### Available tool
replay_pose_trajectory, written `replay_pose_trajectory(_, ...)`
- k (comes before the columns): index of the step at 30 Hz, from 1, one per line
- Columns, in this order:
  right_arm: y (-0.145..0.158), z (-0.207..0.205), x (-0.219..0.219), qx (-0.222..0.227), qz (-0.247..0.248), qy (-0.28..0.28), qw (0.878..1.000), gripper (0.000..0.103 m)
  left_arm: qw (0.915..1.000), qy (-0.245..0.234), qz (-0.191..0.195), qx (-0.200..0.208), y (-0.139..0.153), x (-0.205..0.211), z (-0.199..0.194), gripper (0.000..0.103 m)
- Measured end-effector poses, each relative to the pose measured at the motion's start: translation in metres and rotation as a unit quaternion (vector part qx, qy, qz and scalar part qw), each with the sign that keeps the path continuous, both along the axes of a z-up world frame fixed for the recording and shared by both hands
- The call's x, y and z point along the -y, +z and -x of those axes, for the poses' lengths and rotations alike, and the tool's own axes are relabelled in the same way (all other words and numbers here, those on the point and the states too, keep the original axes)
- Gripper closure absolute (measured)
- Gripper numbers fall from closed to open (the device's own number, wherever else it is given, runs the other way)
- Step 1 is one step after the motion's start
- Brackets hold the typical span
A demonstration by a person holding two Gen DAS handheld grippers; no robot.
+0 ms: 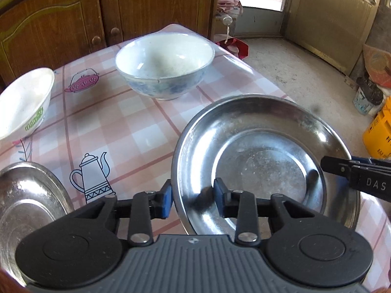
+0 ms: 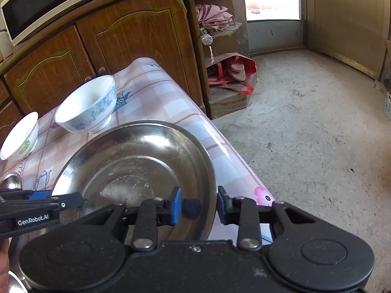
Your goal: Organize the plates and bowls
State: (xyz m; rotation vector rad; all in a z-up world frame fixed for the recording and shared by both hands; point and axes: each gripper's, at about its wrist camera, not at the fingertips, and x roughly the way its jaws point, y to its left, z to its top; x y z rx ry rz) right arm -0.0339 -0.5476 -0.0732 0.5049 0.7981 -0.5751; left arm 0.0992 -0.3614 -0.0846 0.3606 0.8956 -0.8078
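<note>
Checked pink-and-white oilcloth covers the table (image 1: 117, 127), which fills the left and centre of both wrist views, with wooden cupboard doors (image 1: 146, 7) behind it in the upper left.

Largest on it is the steel plate (image 1: 256, 161), lower right in the left wrist view and lower centre in the right one, lying close to the table's edge above the concrete floor (image 2: 317, 134). Next in size is the blue-patterned bowl (image 1: 163, 66) further back at upper centre, then a white bowl with green lettering (image 1: 24, 102) at the left edge, and part of a second steel plate (image 1: 27, 202) at lower left.

Both grippers straddle the big plate's near rim. The left gripper (image 1: 193, 200) has one blue pad outside the rim and one inside; the right gripper (image 2: 199, 205) does the same on the opposite side. Each pair of jaws is drawn in narrow around the thin wall, apparently pinching it, though pad contact is hard to confirm.

The risk appears to lie in the lift. Smooth steel held only by its rim could slip or pivot if one hand rises faster than the other, and since the plate sits close to the edge, a lost hold could send it to the floor. Swinging it back carelessly might also knock the blue-patterned bowl.
</note>
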Motion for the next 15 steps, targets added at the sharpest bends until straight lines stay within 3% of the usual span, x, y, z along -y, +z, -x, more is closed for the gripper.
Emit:
replay_pose_trajectory(3, 0.004, 0.002, 0.0, 0.01, 0.005, -0.002, 1.0, 0.075, 1.0, 0.003, 0.004, -0.001, 0.003, -0.003, 0.001, 0.07)
replay_pose_trajectory(8, 0.011, 0.005, -0.004, 0.027, 0.022, -0.002, 0.999, 0.075, 0.9997, 0.008, 0.017, 0.016, 0.019, -0.01, 0.006, 0.077)
replay_pose_trajectory(15, 0.034, 0.01, -0.022, 0.063, 0.051, 0.012, 0.997, 0.075, 0.9985, 0.021, 0.033, 0.039, 0.041, -0.027, 0.014, 0.078)
